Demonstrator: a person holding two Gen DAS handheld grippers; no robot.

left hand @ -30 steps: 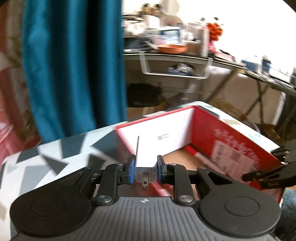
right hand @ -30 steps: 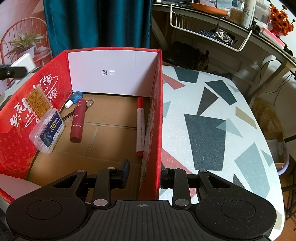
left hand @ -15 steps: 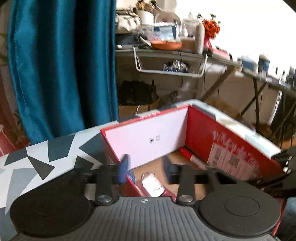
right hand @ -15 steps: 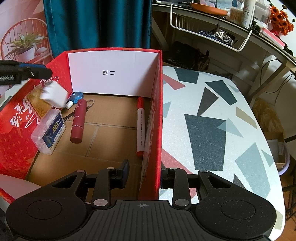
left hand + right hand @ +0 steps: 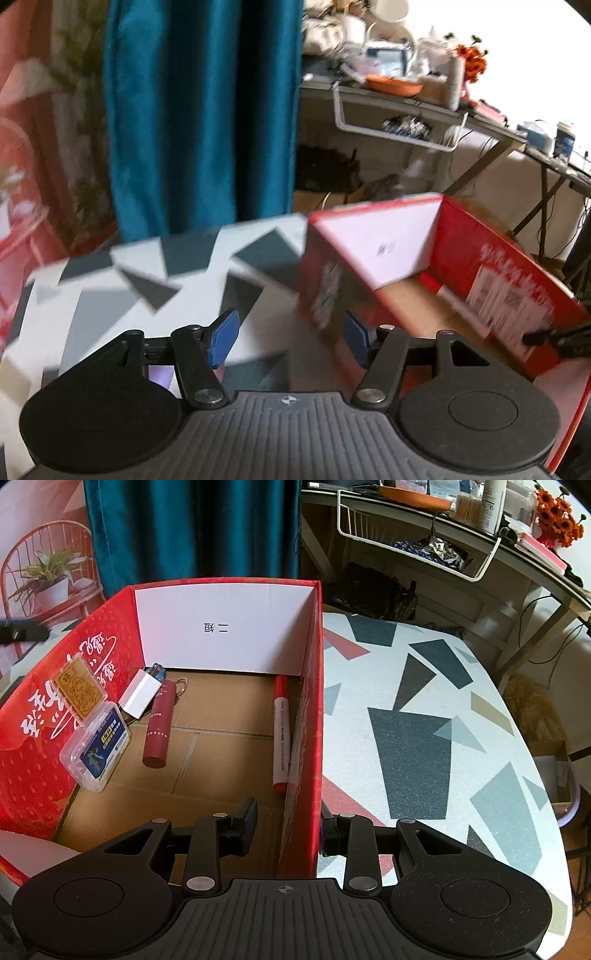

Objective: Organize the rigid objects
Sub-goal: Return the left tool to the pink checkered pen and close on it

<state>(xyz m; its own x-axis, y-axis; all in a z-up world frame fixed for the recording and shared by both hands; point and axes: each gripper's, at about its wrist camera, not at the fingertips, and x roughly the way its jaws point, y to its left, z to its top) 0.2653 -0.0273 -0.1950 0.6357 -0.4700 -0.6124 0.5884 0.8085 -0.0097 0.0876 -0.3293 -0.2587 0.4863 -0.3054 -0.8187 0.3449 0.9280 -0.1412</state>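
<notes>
The small white plug block lies inside the red cardboard box, at ten o'clock from the right claw pinching the box's wall, while the left claw has just been opening and holds nothing.

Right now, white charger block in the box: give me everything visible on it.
The white charger block is a small rectangular plug adapter, smooth glossy plastic by the look. It lies tilted inside the red box, near the far left corner, leaning against the left wall. Its lower end sits beside the maroon tube, above the clear case. Prongs are not visible. No gripper touches it.
</notes>
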